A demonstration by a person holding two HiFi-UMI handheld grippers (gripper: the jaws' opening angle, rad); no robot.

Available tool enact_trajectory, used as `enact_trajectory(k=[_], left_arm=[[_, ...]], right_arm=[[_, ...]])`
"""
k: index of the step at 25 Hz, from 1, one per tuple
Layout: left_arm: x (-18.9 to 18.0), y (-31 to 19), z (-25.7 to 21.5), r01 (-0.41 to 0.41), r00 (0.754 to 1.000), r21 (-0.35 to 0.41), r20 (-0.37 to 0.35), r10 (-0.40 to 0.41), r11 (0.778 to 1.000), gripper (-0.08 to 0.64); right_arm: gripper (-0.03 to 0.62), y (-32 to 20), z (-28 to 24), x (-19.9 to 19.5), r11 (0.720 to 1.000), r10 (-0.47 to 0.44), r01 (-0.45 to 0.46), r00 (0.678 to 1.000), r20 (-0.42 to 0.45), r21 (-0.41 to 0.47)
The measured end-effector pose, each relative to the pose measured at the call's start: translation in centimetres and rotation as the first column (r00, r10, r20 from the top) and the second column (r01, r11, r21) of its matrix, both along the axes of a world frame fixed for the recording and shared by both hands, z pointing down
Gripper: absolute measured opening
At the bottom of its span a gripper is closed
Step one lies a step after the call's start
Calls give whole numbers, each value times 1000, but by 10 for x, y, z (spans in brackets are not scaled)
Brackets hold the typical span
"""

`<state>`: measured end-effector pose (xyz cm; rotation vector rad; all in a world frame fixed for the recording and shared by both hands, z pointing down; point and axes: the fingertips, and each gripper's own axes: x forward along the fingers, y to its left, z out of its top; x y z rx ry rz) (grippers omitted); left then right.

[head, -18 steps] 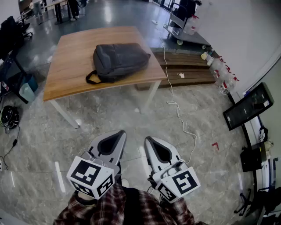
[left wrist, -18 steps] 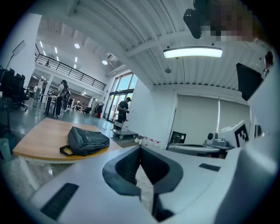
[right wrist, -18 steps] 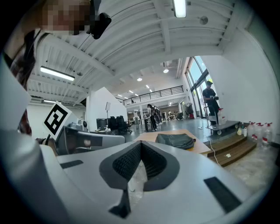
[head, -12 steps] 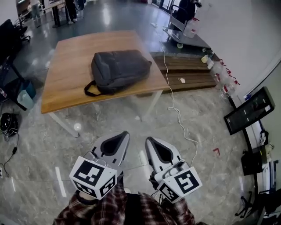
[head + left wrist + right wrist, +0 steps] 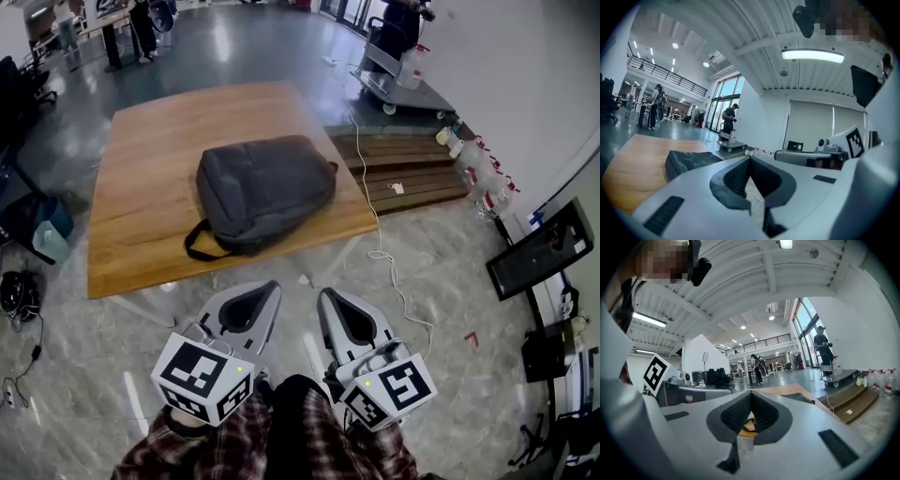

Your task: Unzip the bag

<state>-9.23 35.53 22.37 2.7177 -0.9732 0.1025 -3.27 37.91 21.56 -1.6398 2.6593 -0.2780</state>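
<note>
Lying flat on the wooden table (image 5: 141,178), grey bag (image 5: 267,187), handle loop at the near edge; left gripper (image 5: 271,290) and right gripper (image 5: 324,296) short of the table, both jaw pairs together, gripping nothing.

Large open-plan hall, part office, part lab, industrial fit-out.

- Beyond the left gripper (image 5: 750,160) jaws: polished grey floor (image 5: 618,126), mezzanine railing (image 5: 665,75), tall glazed doors (image 5: 723,108). Strip light (image 5: 813,55) on exposed beams above them.
- Beyond the right gripper (image 5: 751,394) jaws: office chairs (image 5: 715,377), people standing (image 5: 757,365).
- Right of those jaws: a person (image 5: 821,350) at a wheeled cart (image 5: 836,376), low wooden platform (image 5: 851,401).
- Head view, ahead of both pairs of jaws: wooden table (image 5: 141,187). To their right: loose white cable (image 5: 384,253), dark monitor (image 5: 539,248) by the wall.
</note>
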Motion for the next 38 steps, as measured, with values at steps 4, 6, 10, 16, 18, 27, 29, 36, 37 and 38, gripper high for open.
enact_trajectory(k=[4,6,10,16,18,27,29,36,37,38], left_arm=[[-2,-35,7,7,1000,-21,-6,-7,1000,9],[0,-49,16,15,1000,-33,-3,-15,999,9],[13,-87,30,41,999,-47,10,-40,998,9],[42,-178,29,113,994,-38,12,-113,993,9],[50,-212,25,145,989,-35,5,-145,989,9],[85,-330,6,296,955,-35,-15,-297,954,9],[86,-347,8,323,946,-48,-11,-324,945,9],[78,-381,34,379,925,-126,14,-380,917,9],[77,-385,38,378,925,-135,20,-379,916,9],[76,-389,41,376,926,-142,26,-376,916,9]], right_arm=[[2,-34,9,-2,1000,-5,5,1000,0,-28],[2,-51,15,2,999,-8,8,1000,3,-34],[2,-92,27,17,999,-33,33,999,7,-42],[2,-187,22,47,994,-102,102,995,8,-24],[2,-224,17,55,991,-134,134,991,1,-18],[2,-353,-3,92,956,-294,293,955,-31,-24],[2,-374,0,92,945,-325,323,945,-35,-38],[2,-414,25,83,915,-391,386,920,-25,-114],[2,-418,27,81,913,-394,388,919,-22,-121],[2,-422,29,79,912,-394,389,919,-19,-128]])
